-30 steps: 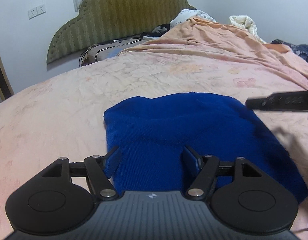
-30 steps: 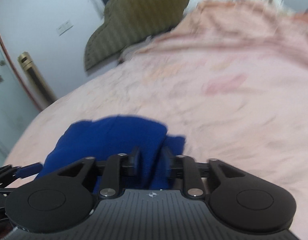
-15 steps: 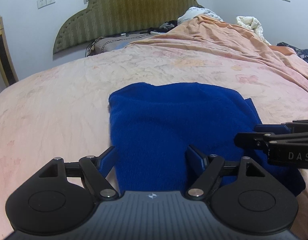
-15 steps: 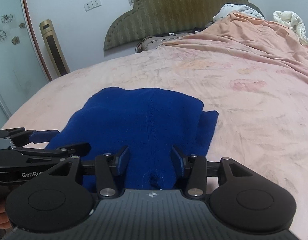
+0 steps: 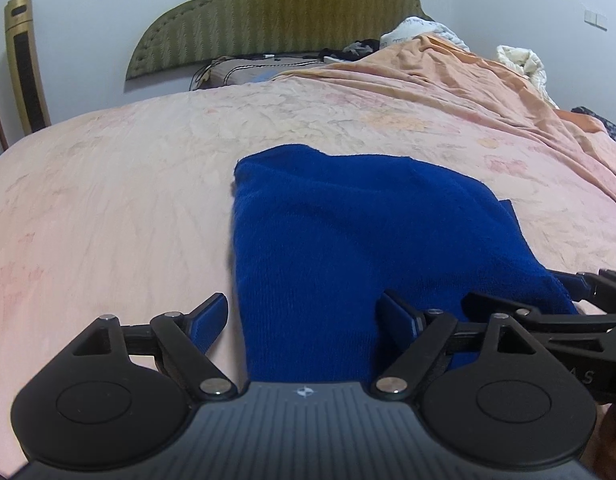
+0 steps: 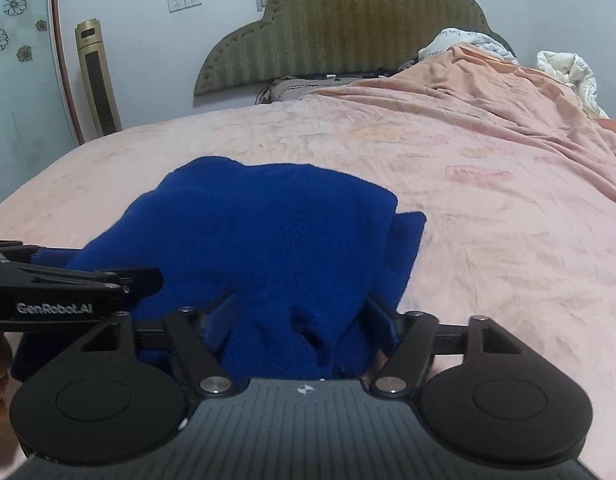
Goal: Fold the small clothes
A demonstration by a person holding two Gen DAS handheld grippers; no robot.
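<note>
A blue knitted garment [image 5: 348, 232] lies folded on the pink bed sheet [image 5: 107, 208]; it also shows in the right wrist view [image 6: 267, 232]. My left gripper [image 5: 303, 312] is open, its jaws astride the garment's near left edge. My right gripper [image 6: 299, 312] is open, with a bunched fold of the near edge lying loose between its jaws. The right gripper shows at the right edge of the left wrist view [image 5: 568, 316]. The left gripper shows at the left edge of the right wrist view [image 6: 67, 280].
A rumpled peach blanket [image 5: 488, 92] covers the far right of the bed. A green padded headboard [image 5: 275, 12] and pillows [image 5: 243, 74] are at the far end. A gold tower fan [image 6: 97, 76] stands by the wall on the left.
The right gripper has opened from nearly closed on the garment's edge to wide open. Both grippers have drawn back toward the near edge, and the garment now lies flatter.
</note>
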